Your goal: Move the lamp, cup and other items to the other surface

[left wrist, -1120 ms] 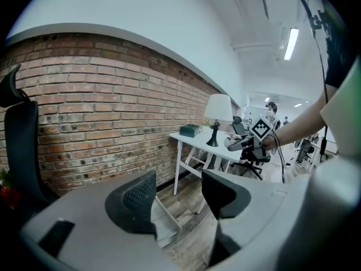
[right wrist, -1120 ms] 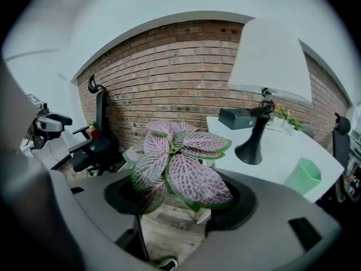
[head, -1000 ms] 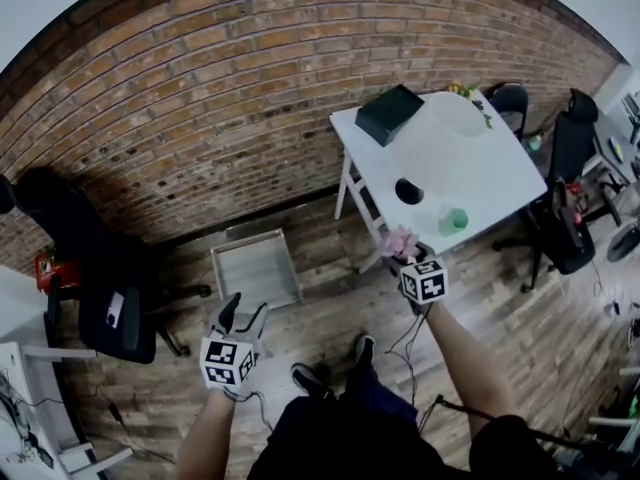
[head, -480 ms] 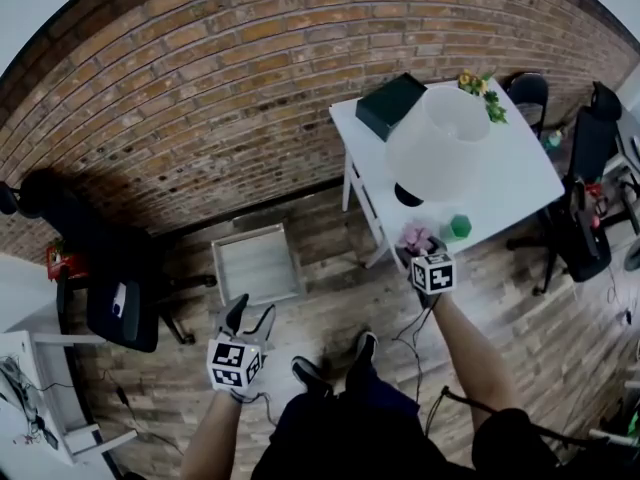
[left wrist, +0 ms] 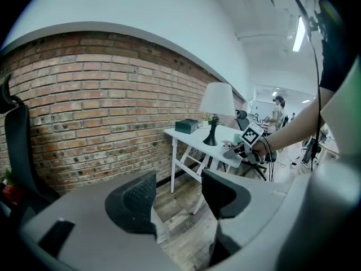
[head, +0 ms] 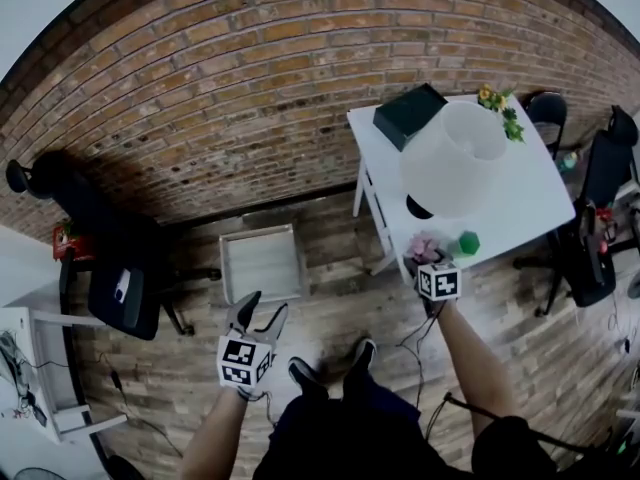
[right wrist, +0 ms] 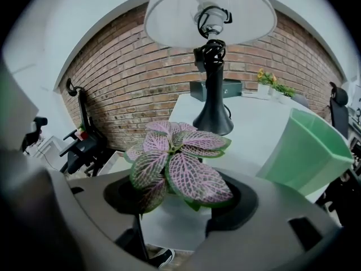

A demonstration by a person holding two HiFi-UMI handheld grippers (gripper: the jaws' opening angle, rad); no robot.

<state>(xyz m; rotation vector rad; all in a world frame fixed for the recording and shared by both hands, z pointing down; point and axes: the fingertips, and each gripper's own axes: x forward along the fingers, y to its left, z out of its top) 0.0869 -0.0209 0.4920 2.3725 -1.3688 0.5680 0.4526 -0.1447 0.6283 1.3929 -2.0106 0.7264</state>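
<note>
A white-shaded lamp [head: 455, 158] on a black stem [right wrist: 213, 95] stands on the white table [head: 520, 188]. A green cup [head: 467, 242] sits near the table's front edge, large at the right of the right gripper view [right wrist: 304, 157]. My right gripper [head: 425, 260] is shut on the white pot of a small pink-veined plant [right wrist: 180, 162], held at the table's near corner beside the cup. My left gripper [head: 258, 310] hangs over the wooden floor, open, with nothing between its jaws [left wrist: 177, 199].
A dark green box [head: 408, 114] and a small pot of yellow flowers [head: 497, 101] stand at the table's far side. A grey tray [head: 262, 261] lies on the floor by the brick wall. Office chairs stand at the left [head: 110, 278] and right [head: 590, 248].
My right gripper has come down and closer to the table's corner with the plant in it. The left gripper has drifted a little to the right, still open.
</note>
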